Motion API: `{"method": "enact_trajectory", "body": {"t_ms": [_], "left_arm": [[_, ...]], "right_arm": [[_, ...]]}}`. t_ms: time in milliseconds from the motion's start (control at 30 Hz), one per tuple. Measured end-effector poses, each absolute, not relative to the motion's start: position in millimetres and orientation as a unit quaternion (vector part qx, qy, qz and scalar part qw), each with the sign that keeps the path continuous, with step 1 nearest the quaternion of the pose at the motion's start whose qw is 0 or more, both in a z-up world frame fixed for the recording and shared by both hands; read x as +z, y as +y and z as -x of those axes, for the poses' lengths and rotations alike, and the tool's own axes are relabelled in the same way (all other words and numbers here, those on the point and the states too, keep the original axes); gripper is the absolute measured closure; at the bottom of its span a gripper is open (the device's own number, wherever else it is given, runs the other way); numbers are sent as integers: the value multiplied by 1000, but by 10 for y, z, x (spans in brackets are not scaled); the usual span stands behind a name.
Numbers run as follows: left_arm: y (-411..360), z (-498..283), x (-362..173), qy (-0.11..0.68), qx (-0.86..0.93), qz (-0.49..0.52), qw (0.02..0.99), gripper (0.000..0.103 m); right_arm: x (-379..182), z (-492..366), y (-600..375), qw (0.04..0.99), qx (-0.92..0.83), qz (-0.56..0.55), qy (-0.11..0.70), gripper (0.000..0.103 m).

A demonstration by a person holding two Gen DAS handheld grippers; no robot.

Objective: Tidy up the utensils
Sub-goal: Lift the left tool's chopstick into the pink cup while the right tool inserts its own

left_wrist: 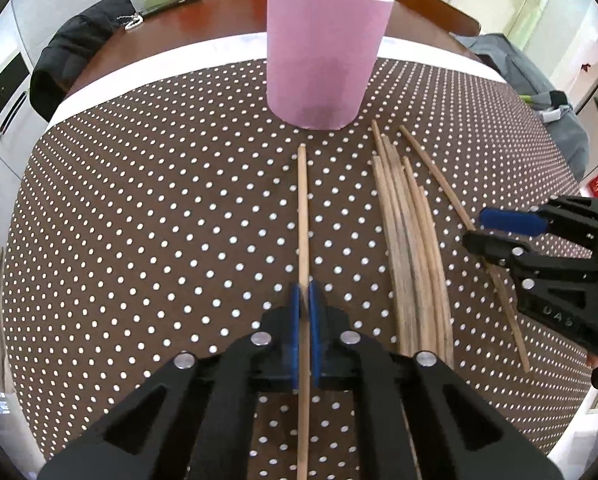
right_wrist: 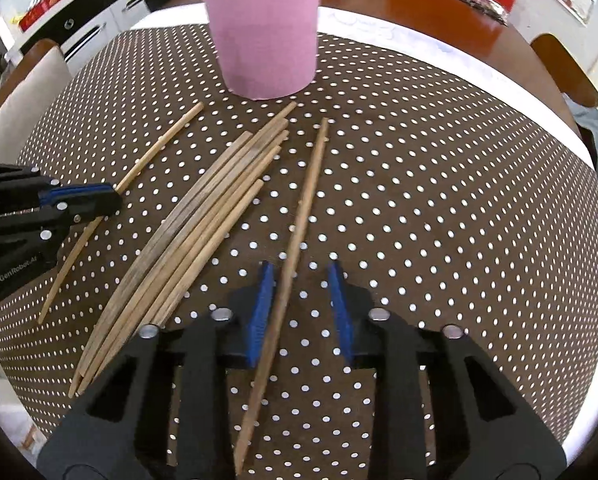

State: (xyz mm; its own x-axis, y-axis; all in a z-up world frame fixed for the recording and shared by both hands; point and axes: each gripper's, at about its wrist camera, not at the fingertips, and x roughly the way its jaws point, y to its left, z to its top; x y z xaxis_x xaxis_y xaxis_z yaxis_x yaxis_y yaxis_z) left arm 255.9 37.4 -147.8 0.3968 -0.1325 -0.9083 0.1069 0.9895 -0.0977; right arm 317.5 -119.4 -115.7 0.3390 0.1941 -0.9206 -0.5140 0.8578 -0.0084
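Left gripper (left_wrist: 308,300): clamped on a chopstick (left_wrist: 303,216).
Right gripper (right_wrist: 301,280): jaws apart, straddling a stick (right_wrist: 299,220).
Cup (left_wrist: 323,52): upright, pink.

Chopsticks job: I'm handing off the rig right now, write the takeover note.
Left gripper: shut on a single wooden chopstick, which points toward the pink cylindrical holder.
Right gripper: open, jaws either side of another lone wooden chopstick lying on the brown polka-dot tablecloth, not yet gripped.
Done: a few sticks already stand in the holder.
Left: the bundle of loose wooden chopsticks between the two grippers, plus both single ones, must go into the holder.
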Motion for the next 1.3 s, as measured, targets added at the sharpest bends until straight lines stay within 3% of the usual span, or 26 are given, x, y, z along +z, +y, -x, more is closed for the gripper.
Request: {"method": "enact_trajectory", "body": {"t_ms": [133, 533, 1033, 1300], "left_arm": [[332, -2504, -1370, 522, -73, 19, 850, 98], [327, -2268, -908, 426, -123, 30, 896, 98], [242, -2029, -201, 232, -148, 70, 959, 98], [336, -2037, 96, 137, -126, 102, 977, 98]], "right_arm": [[-1146, -3234, -1108, 795, 229, 150, 542, 96], [-991, -3249, -1656, 818, 273, 46, 505, 97], [-220, -3006, -2143, 889, 334, -81, 304, 97], [62, -2976, -1898, 922, 320, -108, 191, 97]]}}
